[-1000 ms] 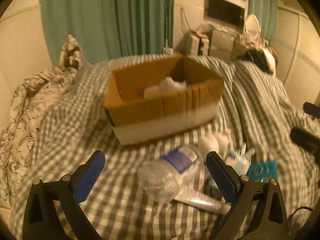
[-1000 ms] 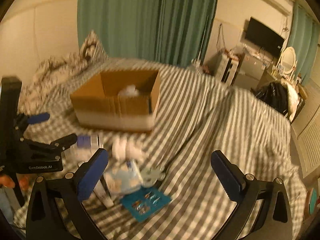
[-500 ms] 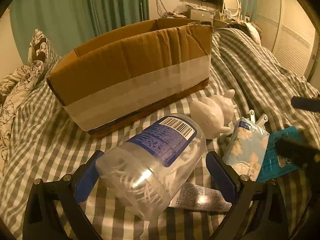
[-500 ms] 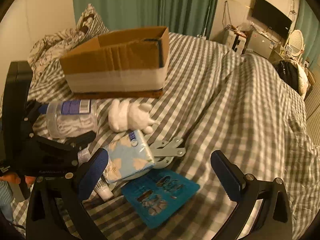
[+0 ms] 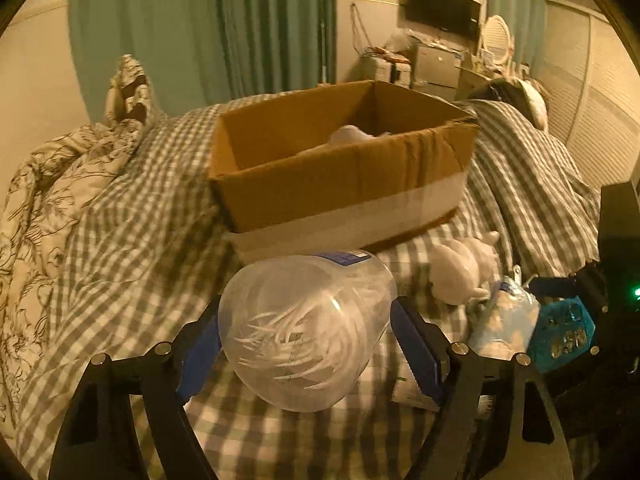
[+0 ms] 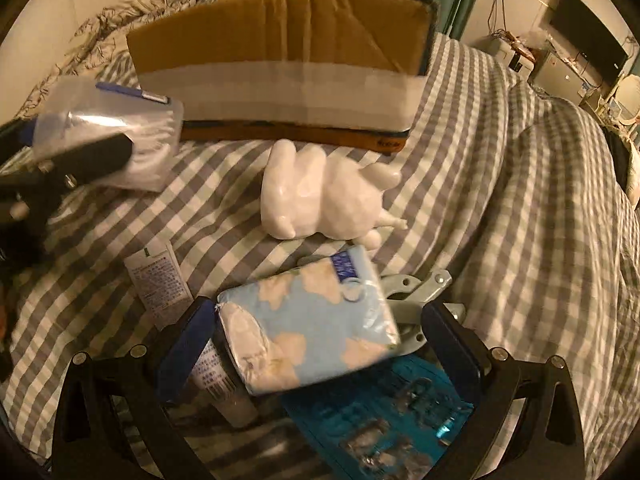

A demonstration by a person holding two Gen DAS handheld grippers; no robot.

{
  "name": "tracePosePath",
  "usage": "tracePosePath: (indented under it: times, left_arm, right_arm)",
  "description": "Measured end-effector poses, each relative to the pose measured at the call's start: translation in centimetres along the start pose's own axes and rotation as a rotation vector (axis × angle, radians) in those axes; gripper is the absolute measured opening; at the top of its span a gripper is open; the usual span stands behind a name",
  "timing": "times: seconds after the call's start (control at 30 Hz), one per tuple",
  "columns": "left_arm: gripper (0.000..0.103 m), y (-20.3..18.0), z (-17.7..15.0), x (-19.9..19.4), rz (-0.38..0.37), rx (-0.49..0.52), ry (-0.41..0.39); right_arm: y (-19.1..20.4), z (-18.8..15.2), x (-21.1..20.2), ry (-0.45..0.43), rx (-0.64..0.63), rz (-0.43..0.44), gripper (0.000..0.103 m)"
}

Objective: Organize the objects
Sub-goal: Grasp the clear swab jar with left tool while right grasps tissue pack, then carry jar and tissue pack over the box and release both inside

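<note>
An open cardboard box (image 5: 344, 184) with something white inside sits on the checked bed; it also shows in the right wrist view (image 6: 280, 44). My left gripper (image 5: 308, 340) is shut on a clear plastic jar of cotton swabs (image 5: 308, 328), lifted off the bed; the jar shows in the right wrist view (image 6: 120, 136). My right gripper (image 6: 316, 340) has its blue pads on either side of a light blue tissue pack (image 6: 308, 328), also in the left wrist view (image 5: 504, 320). A white animal figurine (image 6: 324, 196) lies in front of the box.
A white tube (image 6: 160, 280), a grey metal clip (image 6: 416, 292) and a teal card of small items (image 6: 384, 420) lie under and around the tissue pack. A floral duvet (image 5: 44, 200) lies at the left. Furniture and a TV (image 5: 444, 8) stand beyond the bed.
My left gripper closed on the swab jar and lifted it. My right gripper dropped toward the bed and came around the tissue pack.
</note>
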State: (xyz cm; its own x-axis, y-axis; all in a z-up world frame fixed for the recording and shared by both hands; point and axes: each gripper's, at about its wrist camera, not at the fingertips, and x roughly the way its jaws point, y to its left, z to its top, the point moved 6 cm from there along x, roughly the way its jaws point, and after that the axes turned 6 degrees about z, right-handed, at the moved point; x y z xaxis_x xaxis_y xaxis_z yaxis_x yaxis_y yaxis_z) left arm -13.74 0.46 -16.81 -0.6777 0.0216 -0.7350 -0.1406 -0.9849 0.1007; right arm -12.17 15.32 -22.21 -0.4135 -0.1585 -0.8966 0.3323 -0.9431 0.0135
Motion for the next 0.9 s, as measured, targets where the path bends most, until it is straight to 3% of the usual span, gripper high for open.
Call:
tracePosePath:
  times: [0.23,0.6,0.9]
  left_arm:
    - [0.079,0.8,0.1,-0.9,0.003,-0.021,-0.011]
    - [0.074,1.8,0.9,-4.4,0.013,-0.052,-0.064]
    - [0.074,1.4,6.0,-7.7,0.027,-0.046,-0.183]
  right_arm:
    - [0.5,-0.4,-0.1,-0.004,-0.037,-0.052,0.080]
    - [0.8,0.1,-5.8,-0.140,-0.017,-0.058,0.079]
    - [0.7,6.1,-14.6,-0.338,-0.045,-0.058,0.079]
